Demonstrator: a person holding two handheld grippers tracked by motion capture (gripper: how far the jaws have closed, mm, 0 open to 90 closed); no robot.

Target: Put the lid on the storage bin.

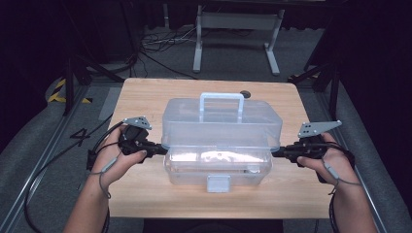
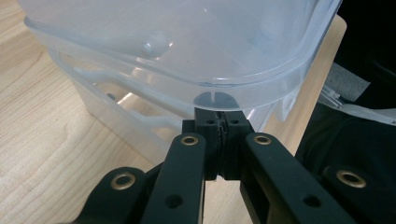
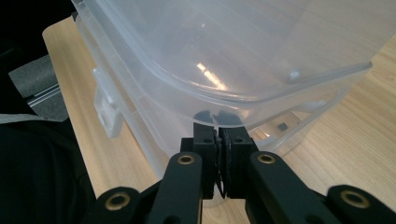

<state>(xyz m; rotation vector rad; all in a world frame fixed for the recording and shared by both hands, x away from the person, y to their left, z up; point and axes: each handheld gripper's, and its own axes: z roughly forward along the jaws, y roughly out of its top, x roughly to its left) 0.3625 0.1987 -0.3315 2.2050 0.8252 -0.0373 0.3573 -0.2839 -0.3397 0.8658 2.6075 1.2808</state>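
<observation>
A clear plastic storage box stands mid-table; its base (image 1: 218, 167) carries a front latch (image 1: 218, 183). The lid (image 1: 221, 119), with a pale blue handle (image 1: 221, 99), sits raised above the base, its front edge lifted. My left gripper (image 1: 164, 149) reaches in from the left, jaws shut, tips tucked under the lid's side rim. The right gripper (image 1: 275, 153) mirrors it at the right side, jaws together. In the left gripper view the shut gripper (image 2: 219, 114) meets the lid (image 2: 187, 42) rim from below. In the right gripper view the gripper (image 3: 218, 128) sits under the lid (image 3: 233, 51) edge, nothing between its pads.
The wooden table (image 1: 145, 97) has a small dark hole (image 1: 245, 93) behind the box. Beyond the far edge stands a metal frame (image 1: 238, 29) among floor cables. Yellow-black tape (image 1: 60, 92) marks the floor at the left. Dark rails flank both table sides.
</observation>
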